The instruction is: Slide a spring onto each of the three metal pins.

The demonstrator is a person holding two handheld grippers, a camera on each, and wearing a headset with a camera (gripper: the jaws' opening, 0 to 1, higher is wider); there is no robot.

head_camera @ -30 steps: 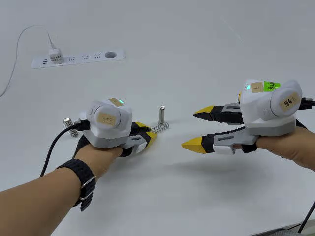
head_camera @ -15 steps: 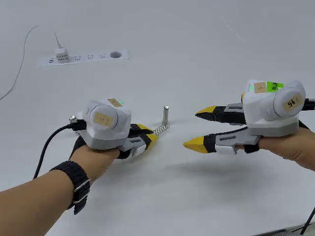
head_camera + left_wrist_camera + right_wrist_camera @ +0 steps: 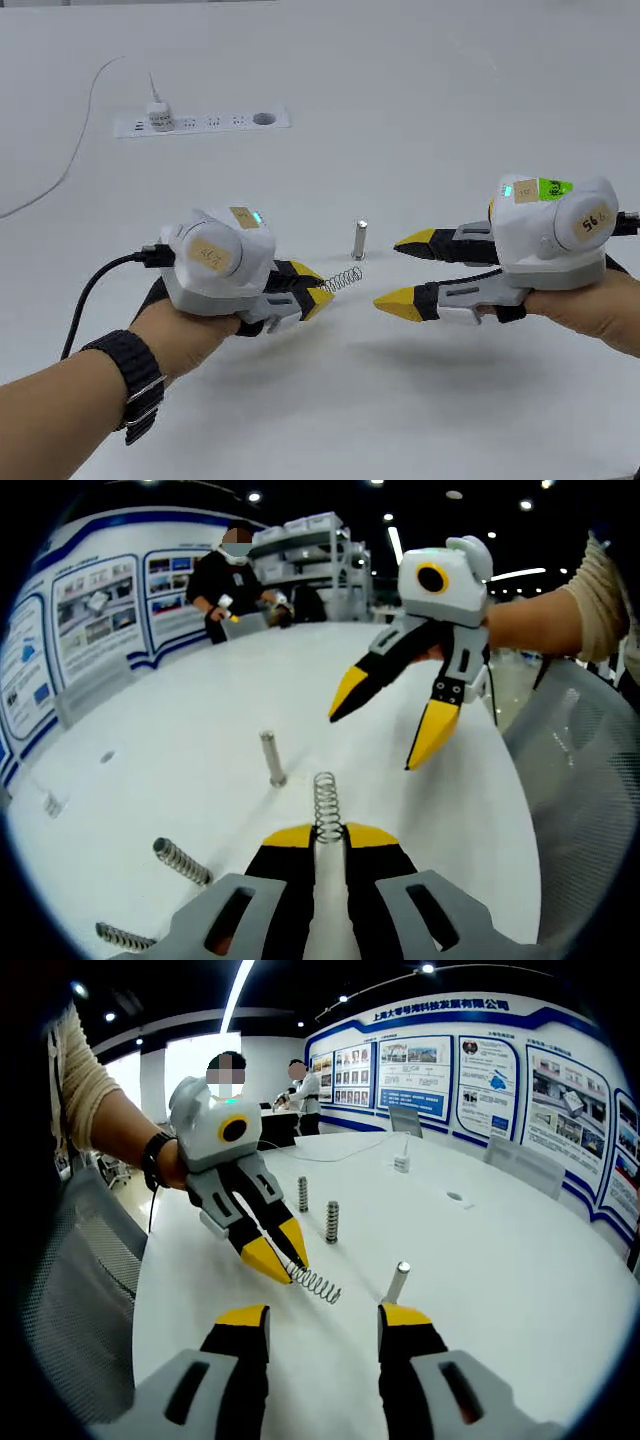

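Observation:
A bare metal pin (image 3: 359, 240) stands upright on the white table (image 3: 400, 120). My left gripper (image 3: 322, 294) is shut on one end of a spring (image 3: 345, 279), which sticks out forward just short of and below the pin. In the left gripper view the spring (image 3: 326, 802) points past the pin (image 3: 271, 758). My right gripper (image 3: 400, 272) hangs open to the right of the pin, holding nothing. The right gripper view shows the pin (image 3: 397, 1282), the held spring (image 3: 315, 1282), and two further pins wearing springs (image 3: 303, 1193) (image 3: 331, 1221) behind the left gripper (image 3: 272, 1252).
A white power strip (image 3: 200, 122) with a plugged charger (image 3: 158, 113) and cable lies at the far left. A black cable (image 3: 95, 300) trails from the left gripper. People stand at the table's far end (image 3: 228, 580).
The head camera has shifted. My left gripper still holds the spring near the bare pin, a little nearer to me than before. The right gripper stays open.

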